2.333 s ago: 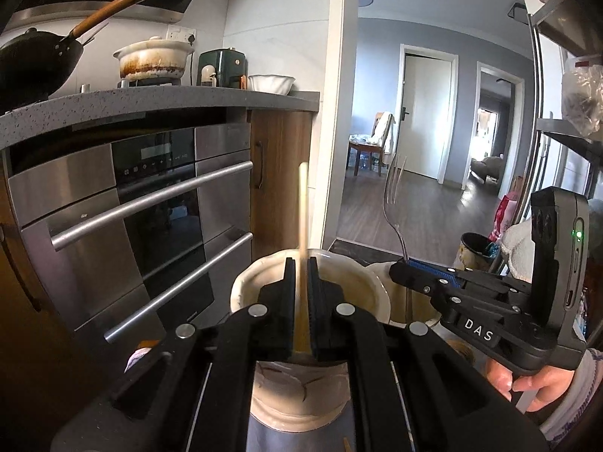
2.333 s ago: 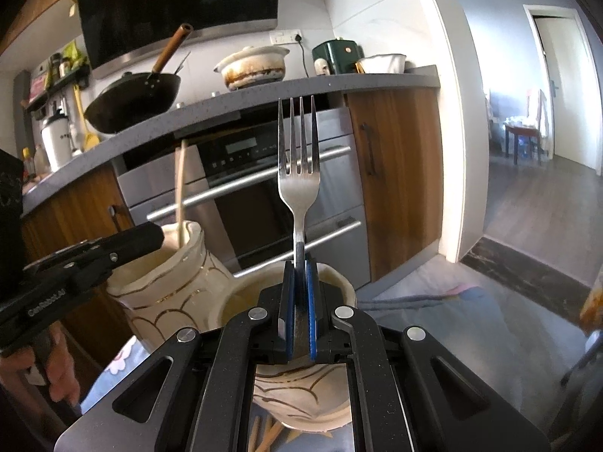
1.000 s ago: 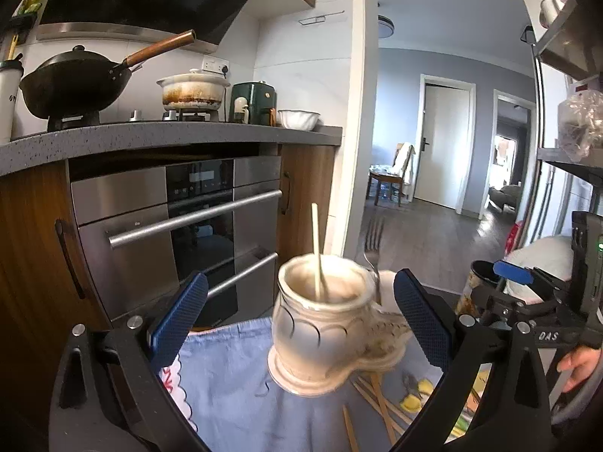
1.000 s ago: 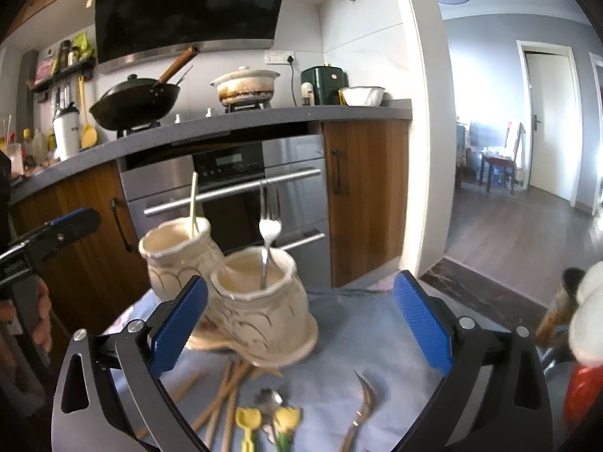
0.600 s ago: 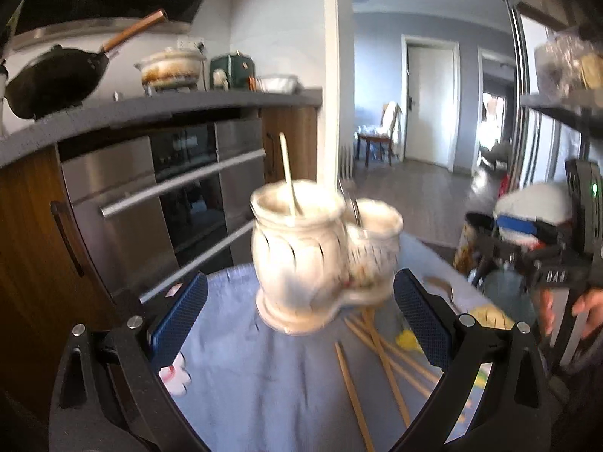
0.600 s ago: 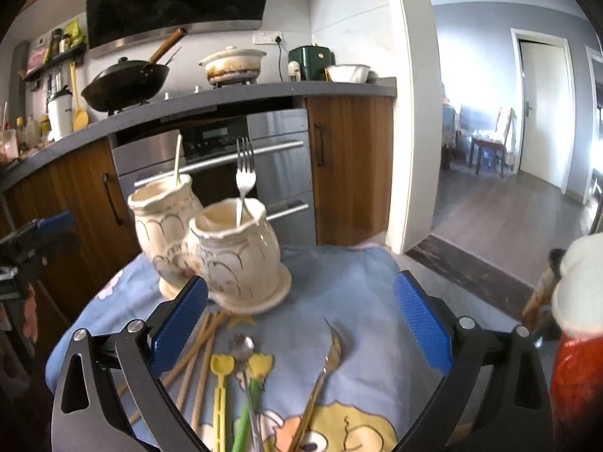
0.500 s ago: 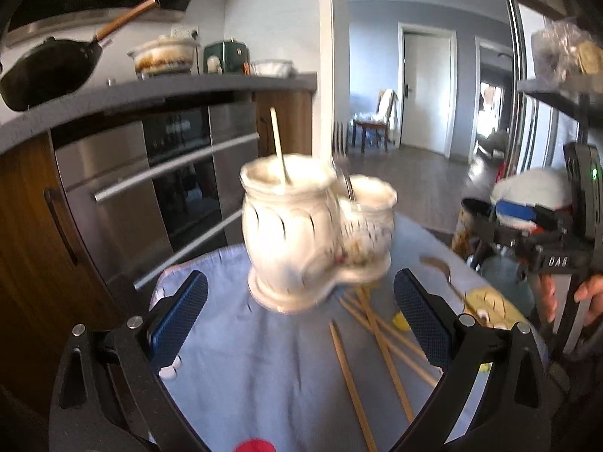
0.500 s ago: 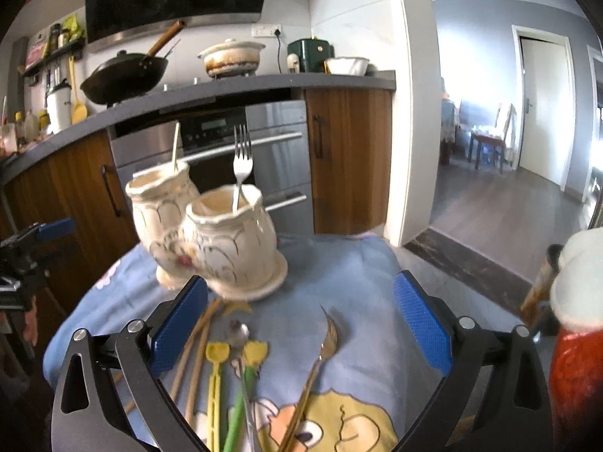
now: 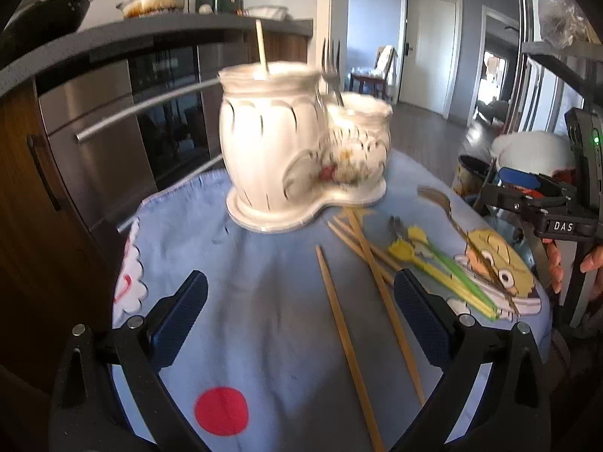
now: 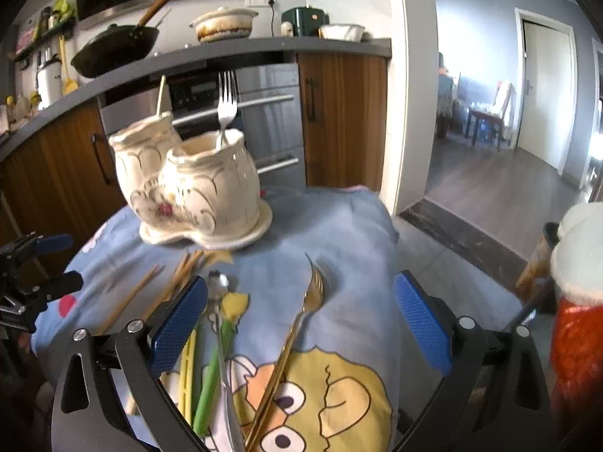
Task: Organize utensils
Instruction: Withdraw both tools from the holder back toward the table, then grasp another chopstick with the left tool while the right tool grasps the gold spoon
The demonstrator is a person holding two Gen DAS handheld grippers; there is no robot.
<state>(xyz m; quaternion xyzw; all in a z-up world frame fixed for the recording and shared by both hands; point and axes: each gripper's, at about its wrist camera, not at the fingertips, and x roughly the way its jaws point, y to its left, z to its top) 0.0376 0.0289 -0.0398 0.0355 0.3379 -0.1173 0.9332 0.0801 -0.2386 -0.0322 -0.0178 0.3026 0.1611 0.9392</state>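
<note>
Left gripper [image 9: 299, 318]: jaws wide apart, nothing between them, held over the near part of the cloth.
Right gripper [image 10: 299, 320]: jaws wide apart and empty, above the loose cutlery.
Holder [image 10: 196, 184]: cream ceramic, two joined pots on one base, standing upright on the far part of the cloth; blurred in the left view.
Fork [image 10: 225, 107]: silver, upright in the shorter pot, tines up.
Stick [image 9: 260, 45]: pale and thin, upright in the taller pot; probably a chopstick, though the blur leaves that unsure.
Chopsticks [image 9: 348, 339]: several wooden ones lying loose on the cloth in front of the holder, some crossing near its base, one apart to the left of the rest.
Gold fork [image 10: 297, 324]: flat on the cloth between the right gripper's fingers, tines toward the holder, handle over the cartoon print.
Spoon [image 10: 218, 286]: silver, lying just beside the right gripper's left finger.
Yellow and green pieces [image 10: 211, 361]: plastic utensils lying side by side next to the spoon; exact type not clear.
Cloth [image 9: 264, 301]: blue, printed with cartoon figures, covering the table.
Hand [image 9: 573, 263]: at the right edge of the left view, wrapped around the right gripper's handle.
Oven [image 10: 264, 113]: steel, behind the table under the counter.
</note>
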